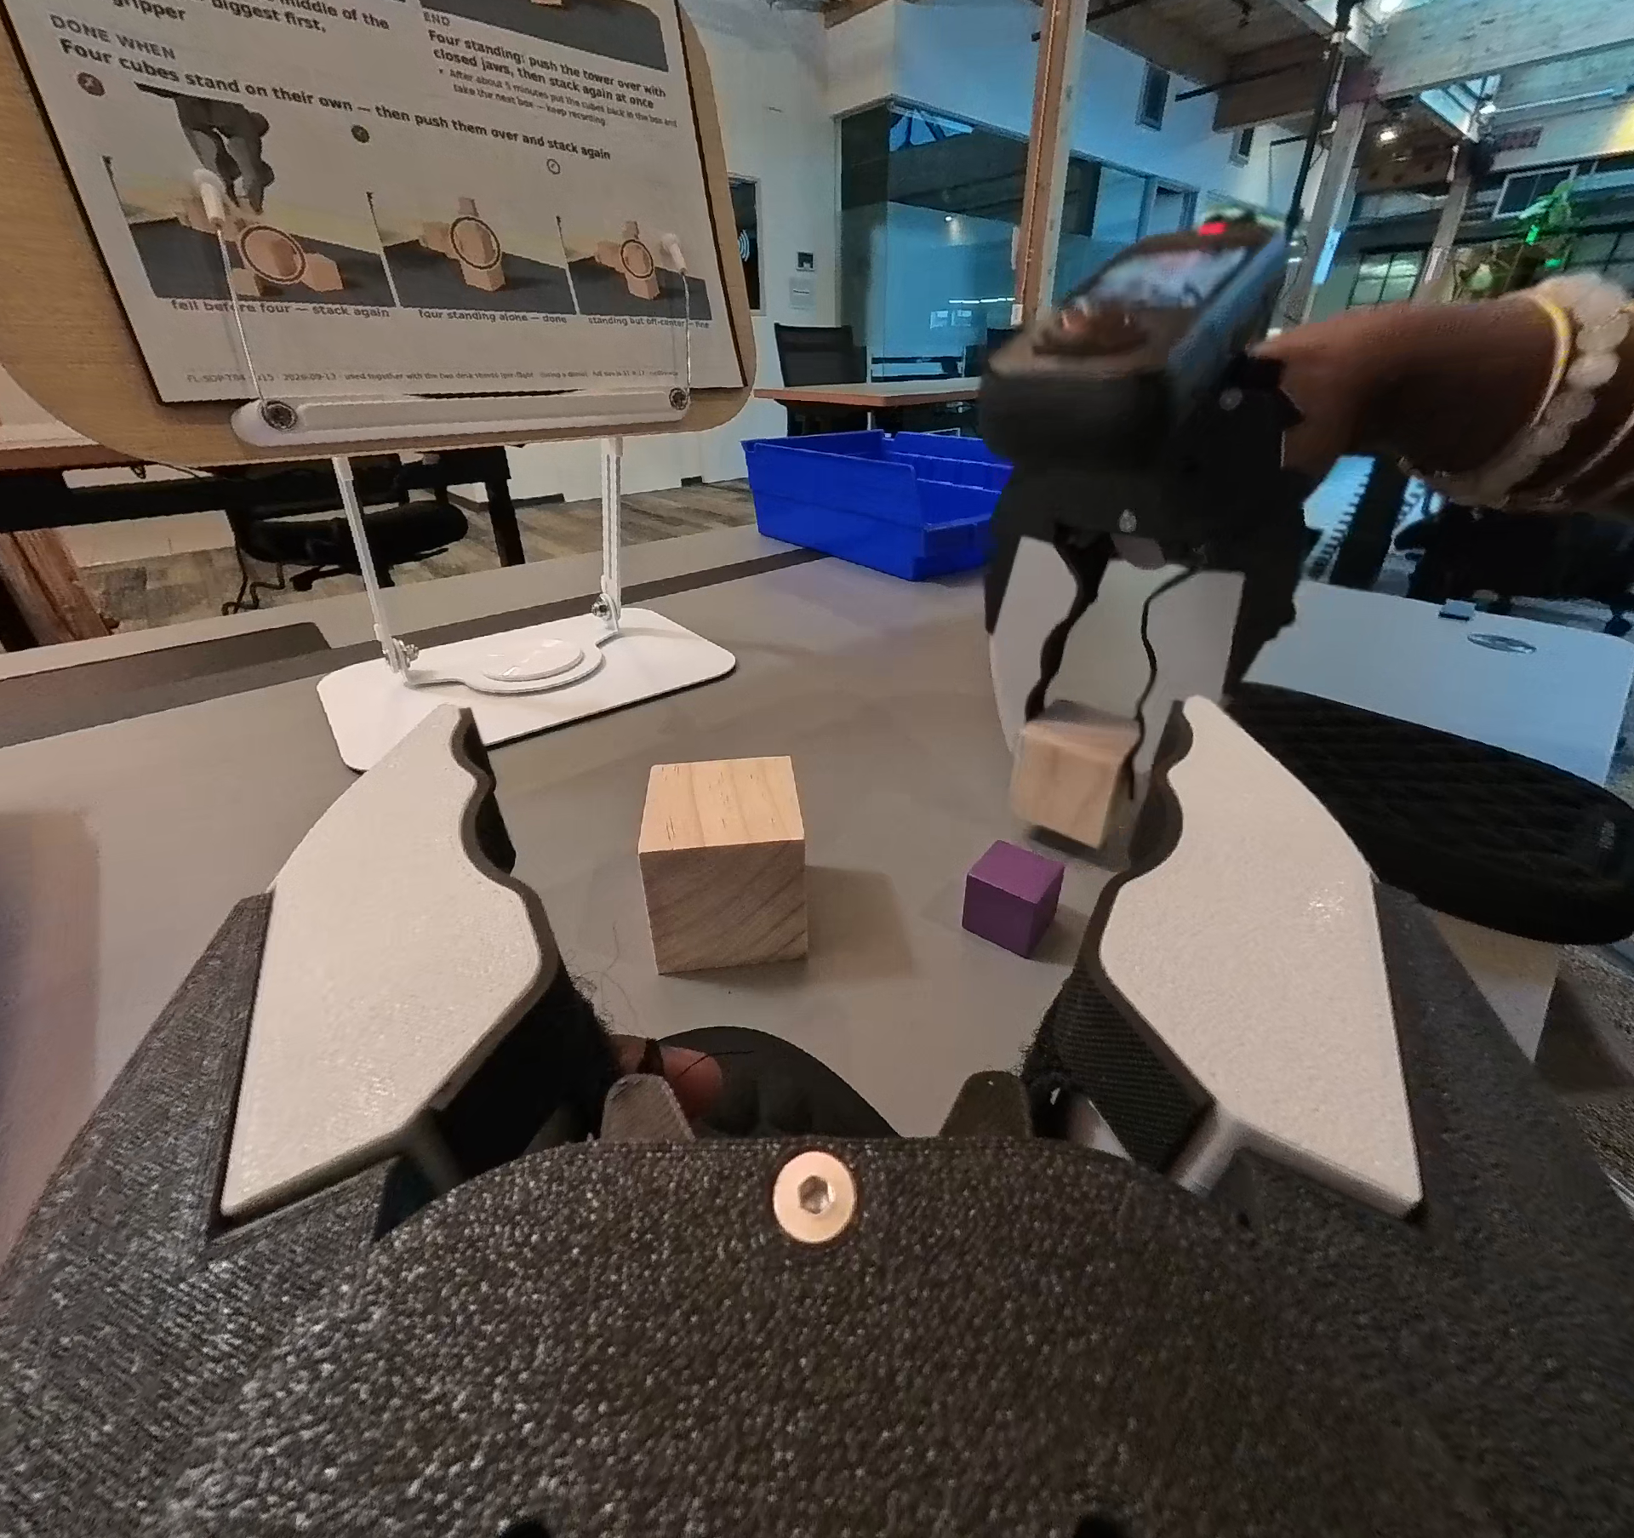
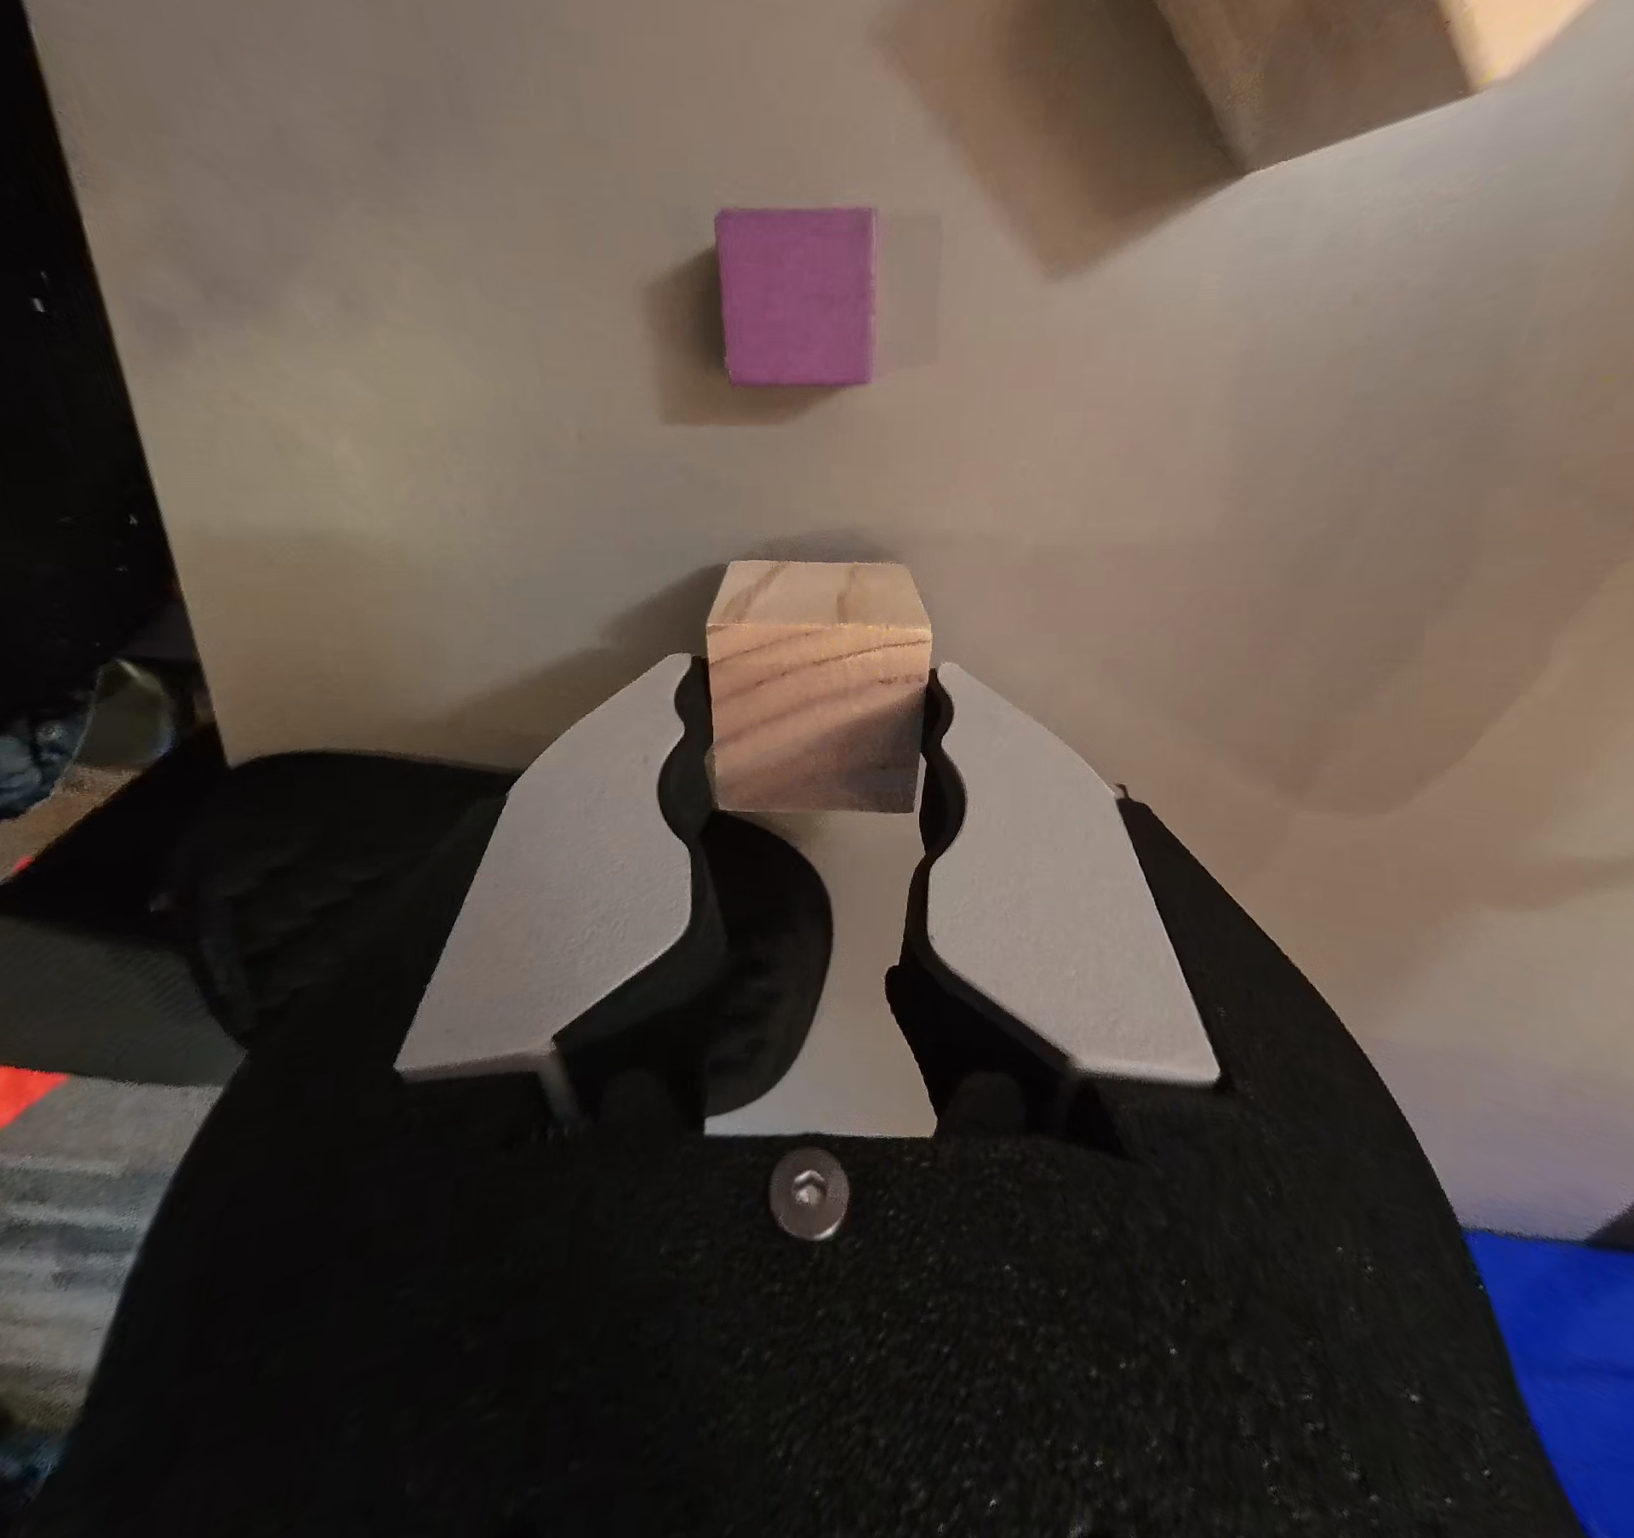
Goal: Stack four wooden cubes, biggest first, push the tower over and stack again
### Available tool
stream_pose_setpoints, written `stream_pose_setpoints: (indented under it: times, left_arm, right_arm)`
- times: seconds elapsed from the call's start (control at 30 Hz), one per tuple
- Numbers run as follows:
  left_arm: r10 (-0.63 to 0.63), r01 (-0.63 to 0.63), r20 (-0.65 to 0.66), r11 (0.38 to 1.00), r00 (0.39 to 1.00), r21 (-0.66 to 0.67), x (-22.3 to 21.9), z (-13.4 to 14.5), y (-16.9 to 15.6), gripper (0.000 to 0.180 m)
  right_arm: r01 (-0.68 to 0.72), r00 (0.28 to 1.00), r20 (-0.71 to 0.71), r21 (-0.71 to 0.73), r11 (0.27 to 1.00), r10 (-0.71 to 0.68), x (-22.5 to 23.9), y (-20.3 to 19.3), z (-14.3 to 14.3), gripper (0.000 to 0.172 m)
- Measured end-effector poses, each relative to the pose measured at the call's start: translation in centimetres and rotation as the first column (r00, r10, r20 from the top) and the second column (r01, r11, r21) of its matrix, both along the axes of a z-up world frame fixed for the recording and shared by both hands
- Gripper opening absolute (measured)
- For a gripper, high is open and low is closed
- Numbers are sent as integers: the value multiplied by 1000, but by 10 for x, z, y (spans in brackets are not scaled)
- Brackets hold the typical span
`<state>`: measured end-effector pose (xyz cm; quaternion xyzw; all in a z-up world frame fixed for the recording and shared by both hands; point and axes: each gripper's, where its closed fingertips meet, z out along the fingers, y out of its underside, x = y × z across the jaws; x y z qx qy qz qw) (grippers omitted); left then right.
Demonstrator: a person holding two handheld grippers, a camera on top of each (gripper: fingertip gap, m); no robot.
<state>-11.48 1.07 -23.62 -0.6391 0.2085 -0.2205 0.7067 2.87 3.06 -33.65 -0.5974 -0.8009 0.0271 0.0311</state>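
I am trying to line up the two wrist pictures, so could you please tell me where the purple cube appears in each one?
Left wrist view: the purple cube sits right of centre on the grey table, right of the large wooden cube.
Right wrist view: the purple cube lies upper centre, beyond the small wooden cube in the right gripper.
Shared landmark: that small wooden cube, clamped in both views.

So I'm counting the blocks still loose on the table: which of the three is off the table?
The smaller plain wood block, clamped between the right gripper's pads. The bigger wood block and the purple block both rest on the table.
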Motion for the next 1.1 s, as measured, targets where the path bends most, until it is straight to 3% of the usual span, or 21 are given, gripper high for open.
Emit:
stream_pose_setpoints:
  times: [0.17,0.27,0.5,0.73,1.1]
  left_arm:
    - [22,-22,-4,1000,1000,-7,-1,-1,2,139]
    - [33,-33,-12,999,999,-7,-2,-2,3,139]
    - [39,-39,-17,999,999,0,-1,-1,3,139]
    - [36,-36,-12,999,999,5,-2,-1,2,138]
    - [31,-31,4,1000,999,2,-3,0,2,137]
  right_arm:
    - [231,954,-188,-27,973,-232,-60,17,59,44]
    - [358,911,-218,-11,934,-351,-94,31,78,44]
    - [483,869,-121,-3,876,-480,-141,40,62,44]
    - [591,804,-33,-67,804,-594,-144,38,49,44]
    - [610,792,-9,-43,792,-610,-139,37,43,44]
